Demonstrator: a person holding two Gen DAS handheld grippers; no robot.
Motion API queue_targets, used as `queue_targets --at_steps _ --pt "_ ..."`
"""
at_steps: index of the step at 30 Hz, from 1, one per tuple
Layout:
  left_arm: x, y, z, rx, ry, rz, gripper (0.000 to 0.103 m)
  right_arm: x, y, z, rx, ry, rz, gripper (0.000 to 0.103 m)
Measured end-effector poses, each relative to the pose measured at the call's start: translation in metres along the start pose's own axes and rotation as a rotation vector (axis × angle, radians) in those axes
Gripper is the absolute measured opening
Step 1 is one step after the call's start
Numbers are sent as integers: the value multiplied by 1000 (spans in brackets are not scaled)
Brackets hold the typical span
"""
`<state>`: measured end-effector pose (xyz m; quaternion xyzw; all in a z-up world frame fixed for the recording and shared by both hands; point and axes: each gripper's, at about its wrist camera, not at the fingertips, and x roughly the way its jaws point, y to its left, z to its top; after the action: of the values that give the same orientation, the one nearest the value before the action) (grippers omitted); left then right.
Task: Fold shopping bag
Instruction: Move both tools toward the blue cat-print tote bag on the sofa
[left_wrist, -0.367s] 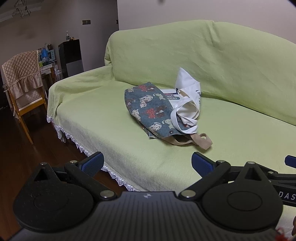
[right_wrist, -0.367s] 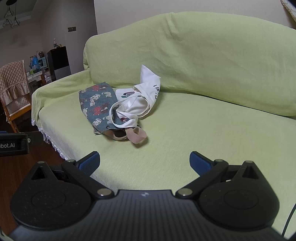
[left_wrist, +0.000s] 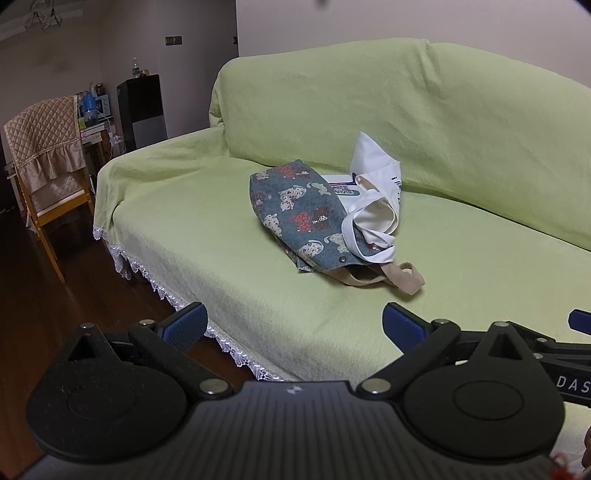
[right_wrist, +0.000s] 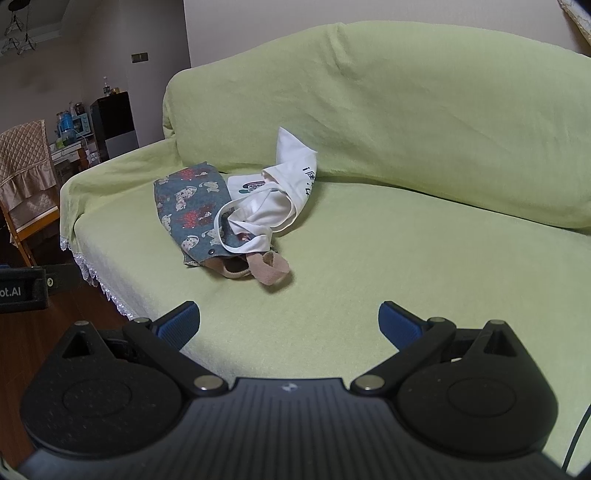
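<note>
Two cloth bags lie in a heap on the sofa seat. A blue patterned bag (left_wrist: 299, 214) with tan handles (left_wrist: 400, 277) lies flat. A white bag (left_wrist: 376, 192) with dark print is crumpled over its right side. Both show in the right wrist view too: the blue bag (right_wrist: 188, 210) and the white bag (right_wrist: 280, 199). My left gripper (left_wrist: 293, 325) is open and empty, held back over the sofa's front edge. My right gripper (right_wrist: 288, 319) is open and empty, over the seat in front of the bags.
The sofa (left_wrist: 369, 122) wears a light green cover with a lace hem (left_wrist: 236, 350). A wooden chair (left_wrist: 48, 166) with a quilted cover stands at the left on dark wood floor. A black cabinet (left_wrist: 142, 107) stands behind. My right gripper's body (left_wrist: 561, 350) shows at the left wrist view's right edge.
Both grippers have shifted very slightly; the bags lie as before. Both stay open.
</note>
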<state>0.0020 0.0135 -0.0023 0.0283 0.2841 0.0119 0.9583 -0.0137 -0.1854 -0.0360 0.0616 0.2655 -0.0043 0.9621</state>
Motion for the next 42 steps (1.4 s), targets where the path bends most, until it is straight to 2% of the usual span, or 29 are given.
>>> queue_targets --at_steps 7,24,42 --pt "1 -9 -2 5 5 -2 102 1 0 -3 12 -4 3 102" --pt "30 9 3 -10 55 6 102 22 -4 -7 30 41 -12 102" --pt "99 40 8 -49 116 58 102 94 9 11 -1 128 -6 102"
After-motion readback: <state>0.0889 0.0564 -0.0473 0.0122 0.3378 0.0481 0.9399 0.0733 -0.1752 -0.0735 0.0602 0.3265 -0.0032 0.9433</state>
